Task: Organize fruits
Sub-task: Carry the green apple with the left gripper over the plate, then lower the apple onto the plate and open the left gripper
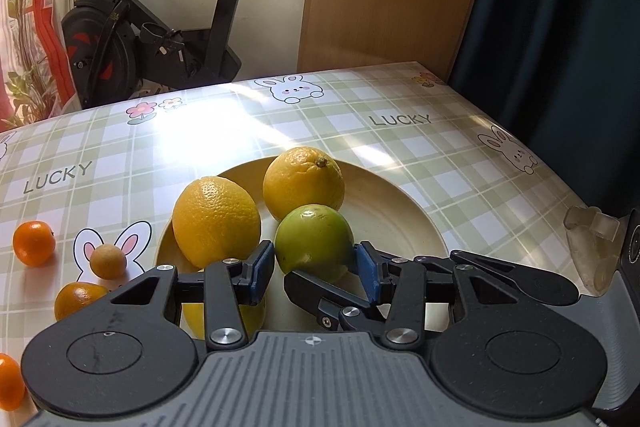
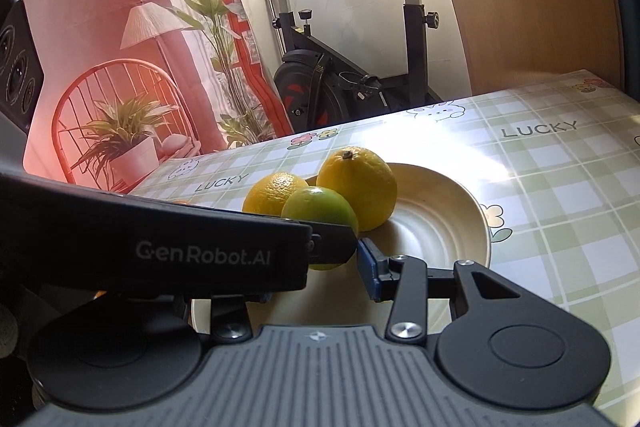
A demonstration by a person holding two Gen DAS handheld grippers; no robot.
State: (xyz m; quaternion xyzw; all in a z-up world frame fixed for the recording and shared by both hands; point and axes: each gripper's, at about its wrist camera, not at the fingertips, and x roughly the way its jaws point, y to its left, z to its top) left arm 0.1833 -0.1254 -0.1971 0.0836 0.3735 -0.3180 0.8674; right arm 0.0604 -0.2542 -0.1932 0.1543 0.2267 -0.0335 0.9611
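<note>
Fruit sits between my left jaws: the left gripper (image 1: 316, 263) has its blue pads (image 1: 262, 275) set narrow against either side of a green fruit (image 1: 314, 239), which they hold low over the near part of the plate (image 1: 400, 211). I cannot tell whether the fruit's underside touches the plate.

My right gripper (image 2: 316, 279) comes in close from the right, with one blue pad just beside the green fruit's lower edge. Its other pad is hidden behind the body of the left gripper, so I cannot tell how its jaws stand or whether they touch anything.

Just behind the green fruit, two large yellow citrus lie on the plate, one to the left (image 1: 216, 221) and one further back (image 1: 304, 183). They sit close together.

Left of the plate, loose on the table (image 1: 440, 147) with its green checked cloth, are a small brown fruit (image 1: 108, 261) and three small oranges (image 1: 34, 243).

Beyond the table's far edge stands an exercise bike (image 1: 160, 27).
</note>
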